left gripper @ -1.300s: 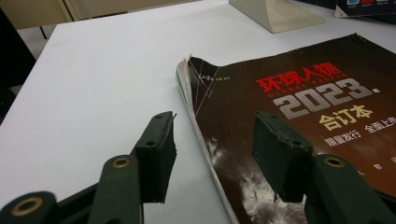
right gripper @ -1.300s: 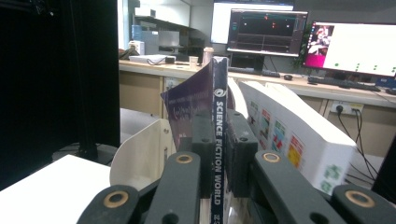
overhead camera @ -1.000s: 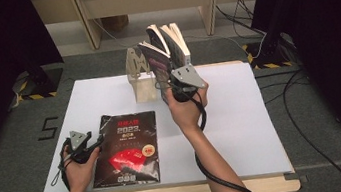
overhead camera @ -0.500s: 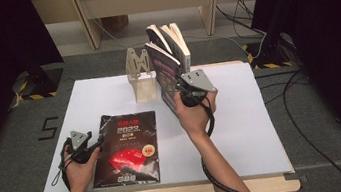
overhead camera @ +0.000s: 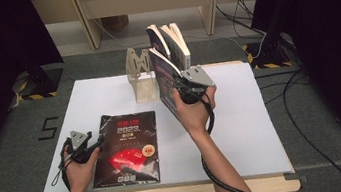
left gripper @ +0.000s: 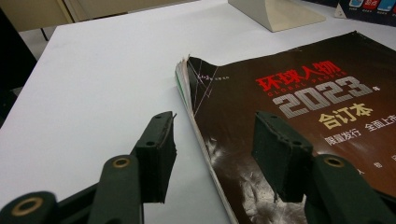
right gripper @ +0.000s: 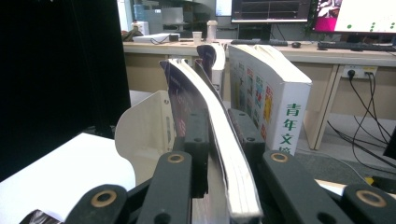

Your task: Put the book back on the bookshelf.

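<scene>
At frame centre, a thin, floppy purple-covered paperback (overhead camera: 163, 77) stands between the right gripper (right gripper: 218, 154)'s just-loosening fingers, best held near its stiffer spine; the left gripper (left gripper: 212, 149)'s fingers are spread empty.

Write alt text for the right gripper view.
The right gripper has its two black jaws on either side of an upright purple-covered book, placed against a cream bookend. A thicker white book stands just beyond, with desks and monitors behind.
</scene>
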`<state>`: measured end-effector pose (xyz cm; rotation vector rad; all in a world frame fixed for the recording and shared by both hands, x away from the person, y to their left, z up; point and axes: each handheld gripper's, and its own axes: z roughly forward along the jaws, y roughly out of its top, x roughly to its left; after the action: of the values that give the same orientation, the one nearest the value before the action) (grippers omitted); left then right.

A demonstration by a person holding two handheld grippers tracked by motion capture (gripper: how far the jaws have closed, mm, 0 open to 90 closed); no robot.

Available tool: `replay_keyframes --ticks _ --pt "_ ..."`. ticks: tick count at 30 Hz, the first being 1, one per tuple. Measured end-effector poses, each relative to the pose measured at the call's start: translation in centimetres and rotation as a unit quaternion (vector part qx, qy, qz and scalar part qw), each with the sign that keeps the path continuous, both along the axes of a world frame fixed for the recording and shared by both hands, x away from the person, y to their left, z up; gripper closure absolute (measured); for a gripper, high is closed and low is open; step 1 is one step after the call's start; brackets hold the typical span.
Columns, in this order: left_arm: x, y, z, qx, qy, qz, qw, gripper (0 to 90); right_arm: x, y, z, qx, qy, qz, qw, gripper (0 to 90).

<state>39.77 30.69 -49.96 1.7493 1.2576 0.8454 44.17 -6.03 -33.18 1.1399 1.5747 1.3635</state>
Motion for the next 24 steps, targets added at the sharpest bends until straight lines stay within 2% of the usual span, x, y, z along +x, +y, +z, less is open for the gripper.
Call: replay_keyframes --ticks 7,11,13,17,24 --pt "0.03 -0.05 -0.01 0.003 0.001 0.000 1.0000 48.3 -0.26 -0.68 -0.25 -0.002 0.006 0.003 1.0000 78.4" --pt "0.12 -0.11 -0.02 0.009 -0.003 -0.005 0.9999 48.4 -0.23 -0.92 -0.25 0.005 0.014 0.014 0.9998 82.9" --pt "0.11 -0.09 -0.02 0.008 -0.004 -0.004 0.9999 48.3 -0.16 -0.86 -0.09 -0.005 0.017 0.016 0.9997 84.0" --pt "0.13 -0.10 -0.03 0.007 -0.004 -0.005 1.0000 48.3 -0.11 -0.76 0.20 -0.008 0.029 0.022 0.9993 84.4" --pt "0.03 -0.08 -0.01 0.003 0.002 -0.001 1.0000 48.3 0.03 -0.36 0.23 -0.003 0.021 0.023 0.9995 84.7"
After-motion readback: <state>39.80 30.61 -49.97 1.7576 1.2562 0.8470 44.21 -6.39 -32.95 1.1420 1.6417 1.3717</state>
